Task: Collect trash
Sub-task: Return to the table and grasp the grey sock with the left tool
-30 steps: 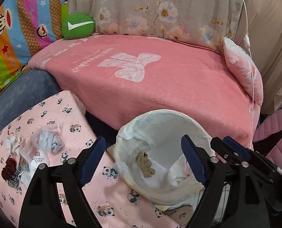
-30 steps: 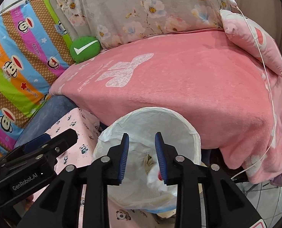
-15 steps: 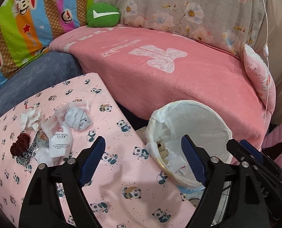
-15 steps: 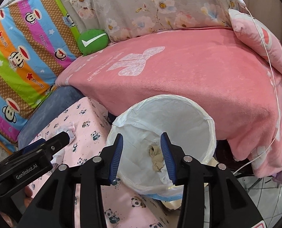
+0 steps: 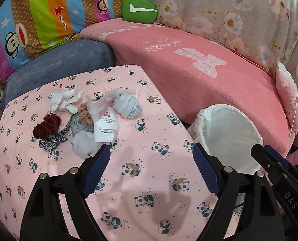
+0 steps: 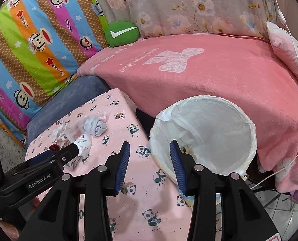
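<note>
While the left gripper [image 5: 151,172] gapes wide and empty, having just widened, only its view shows the whole trash pile [image 5: 92,118]. The right gripper [image 6: 150,165], half-spread, empty and just opening, sees scraps inside the bin [image 6: 205,138]. Both hang over a panda-print table [image 5: 140,180] beside a pink-blanketed sofa [image 5: 199,76].

Sofa's wearing a pink blanket [image 6: 219,92] over the seat, with a floral grey sheet [image 6: 199,6] hanging down the back. A striped monkey-print quilt [image 6: 34,40] is draping the left side, and a green checkmark cushion [image 6: 121,33] is sitting between them. Speckled floor [image 6: 7,138] is peeking out at left.
</note>
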